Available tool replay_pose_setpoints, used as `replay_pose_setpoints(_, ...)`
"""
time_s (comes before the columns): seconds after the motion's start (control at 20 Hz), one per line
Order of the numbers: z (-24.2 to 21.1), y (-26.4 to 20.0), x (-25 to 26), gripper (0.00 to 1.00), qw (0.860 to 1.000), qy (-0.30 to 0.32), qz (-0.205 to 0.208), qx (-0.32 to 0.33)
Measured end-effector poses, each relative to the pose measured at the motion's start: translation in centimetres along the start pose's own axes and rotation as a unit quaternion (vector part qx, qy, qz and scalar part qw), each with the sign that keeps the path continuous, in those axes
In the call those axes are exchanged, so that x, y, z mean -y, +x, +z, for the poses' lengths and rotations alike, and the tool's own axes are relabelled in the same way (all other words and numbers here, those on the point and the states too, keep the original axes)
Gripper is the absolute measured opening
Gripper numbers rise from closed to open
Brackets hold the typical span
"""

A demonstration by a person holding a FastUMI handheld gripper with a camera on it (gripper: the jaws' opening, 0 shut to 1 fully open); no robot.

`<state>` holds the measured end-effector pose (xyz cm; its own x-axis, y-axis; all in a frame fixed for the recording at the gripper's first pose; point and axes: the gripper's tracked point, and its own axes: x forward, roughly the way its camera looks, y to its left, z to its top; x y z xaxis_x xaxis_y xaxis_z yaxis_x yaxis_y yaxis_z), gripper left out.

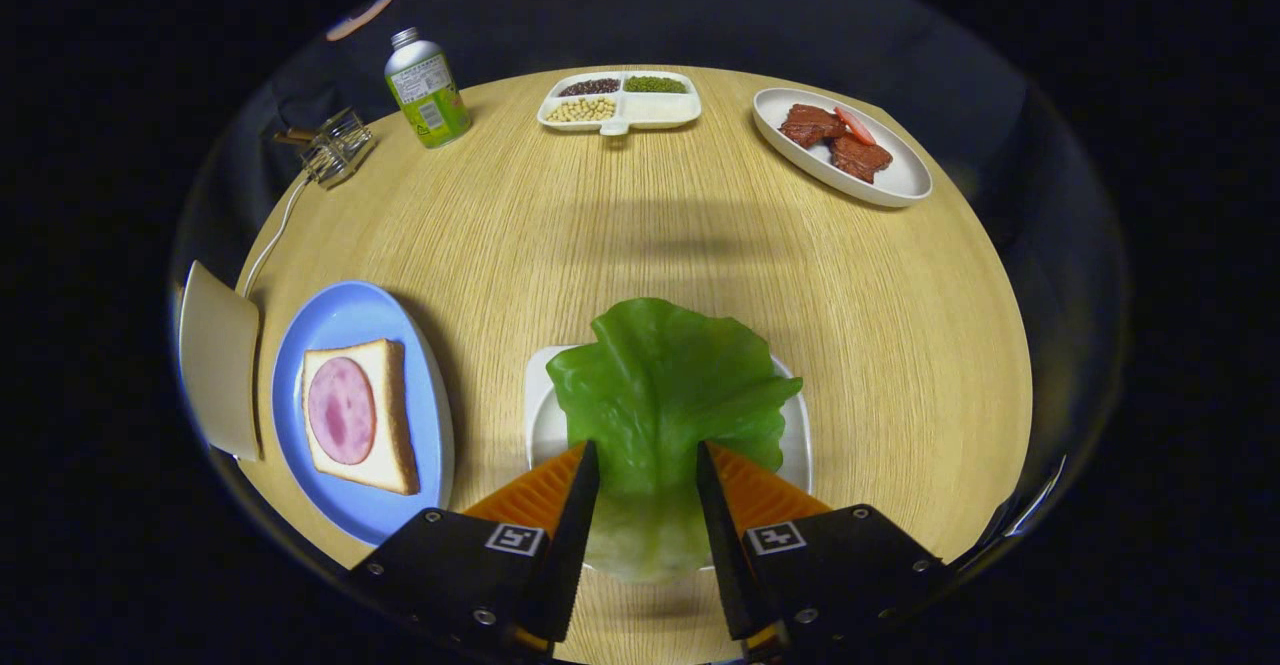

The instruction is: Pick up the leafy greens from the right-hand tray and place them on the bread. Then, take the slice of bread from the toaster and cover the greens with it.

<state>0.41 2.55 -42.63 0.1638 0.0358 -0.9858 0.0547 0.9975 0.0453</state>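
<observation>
1. One gripper (648,455), fingers spread either side of the leafy greens (665,385); I cannot tell whether the pads touch the leaf yet.
2. One leaf, lying on its white tray (540,425), between and just ahead of my fingers.
3. Step in hand, as I judge it: the first pick. Next I must close on the leaf, lift it, and carry it left.
4. One bread (385,425) slice, topped with ham (341,410), on the blue plate (345,320).
5. One green bottle (427,90), far left; label too small to read.
</observation>
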Motion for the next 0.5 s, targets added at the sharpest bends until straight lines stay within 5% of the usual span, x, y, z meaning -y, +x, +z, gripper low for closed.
replay_pose_setpoints(0.35,-0.1,-0.2,0.5,0.11,1.000,0.023,0.020,-0.006)
replay_pose_setpoints(0.5,0.2,-1.1,-0.4,0.05,0.998,0.035,0.048,0.002)
